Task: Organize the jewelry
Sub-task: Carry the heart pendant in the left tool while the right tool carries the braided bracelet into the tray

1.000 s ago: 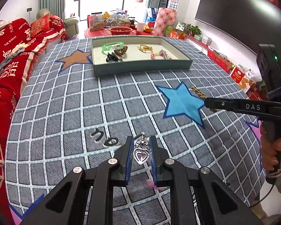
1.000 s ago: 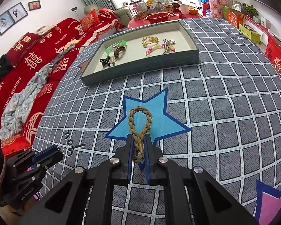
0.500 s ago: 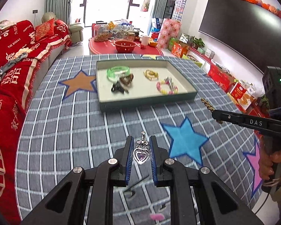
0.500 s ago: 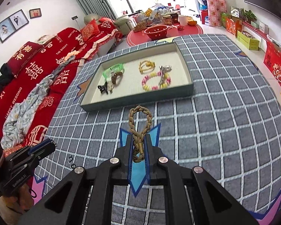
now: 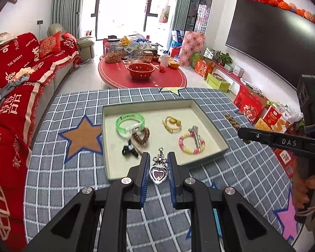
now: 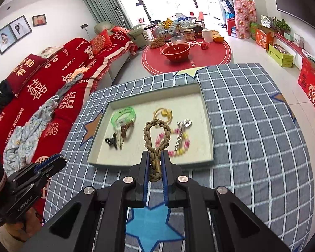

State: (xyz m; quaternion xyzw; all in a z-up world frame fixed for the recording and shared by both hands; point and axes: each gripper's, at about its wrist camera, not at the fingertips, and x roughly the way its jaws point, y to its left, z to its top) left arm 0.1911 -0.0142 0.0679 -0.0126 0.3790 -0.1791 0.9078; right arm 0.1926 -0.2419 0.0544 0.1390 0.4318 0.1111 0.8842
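While held above the near edge of the tray [image 5: 210, 130], left tool [image 5: 157, 173] noted clamped on a silver heart pendant [image 5: 157, 173], pendant upright between the blue pads with its small clasp end pointing toward 12 o'clock. Right tool [image 6: 155, 164] noted clamped on a braided tan cord loop [image 6: 156, 138], knotted end pinched between the pads, loop projecting toward 12 o'clock over the tray [image 6: 209, 126] interior. Both tools pitched downward toward the grey checked surface [image 5: 73, 168].

Tray contents recorded from the left wrist view: green bangle [image 5: 129, 123] at 10 o'clock of the tray floor, brown beaded bracelet [image 5: 141, 136] touching it at its 5 o'clock side, black hair clip [image 5: 129, 151] just beside at 7 o'clock, gold piece [image 5: 172, 124] near centre, pink-and-yellow bead bracelet [image 5: 191, 143] at 4 o'clock with a silver clip [image 5: 194, 132] lying across it (slight blur on all items; finer detail not legible).

Right tool also seen from the left wrist view at 3 o'clock, gripped by a hand [image 5: 304, 191], cord end showing beyond its tip. Left tool also seen at 8 o'clock in the right wrist view [image 6: 52, 163].

Red sofa [image 5: 14, 88] at 9 o'clock of the surface; round red table [image 5: 142, 79] with a red bowl [image 5: 140, 70] at 12 o'clock beyond it.
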